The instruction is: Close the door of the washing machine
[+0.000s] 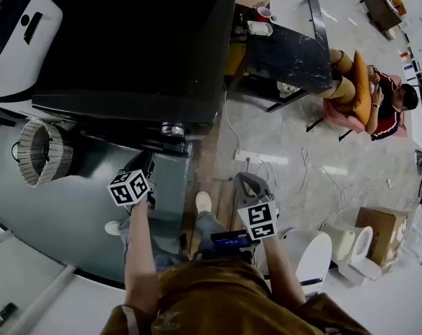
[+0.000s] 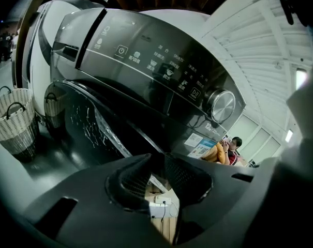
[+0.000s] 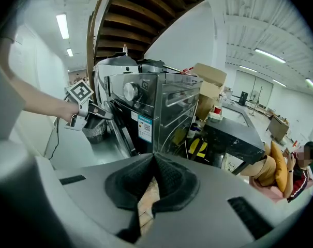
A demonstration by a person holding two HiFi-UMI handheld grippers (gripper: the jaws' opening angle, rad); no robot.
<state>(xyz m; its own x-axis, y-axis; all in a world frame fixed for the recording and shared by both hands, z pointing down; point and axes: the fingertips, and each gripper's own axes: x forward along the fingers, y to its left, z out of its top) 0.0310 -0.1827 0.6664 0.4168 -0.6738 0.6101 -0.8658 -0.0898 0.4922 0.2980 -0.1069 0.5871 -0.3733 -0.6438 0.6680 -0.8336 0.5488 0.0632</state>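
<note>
Two claws, one job: the left claw (image 2: 157, 156) stands part-way apart with nothing pinched, just beside the door (image 2: 89, 123), probably placed to push on its face. The right claw (image 3: 153, 156) has its tips together, empty, held clear of the swing. Below the control panel (image 2: 161, 71) of the washing machine (image 1: 127, 47), the door hangs swung out, free edge towards the person, its long axis seemingly upright.

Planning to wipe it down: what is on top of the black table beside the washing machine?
A red cup and a white container stand together near one corner of the black table. What the container holds is too small to tell.
</note>
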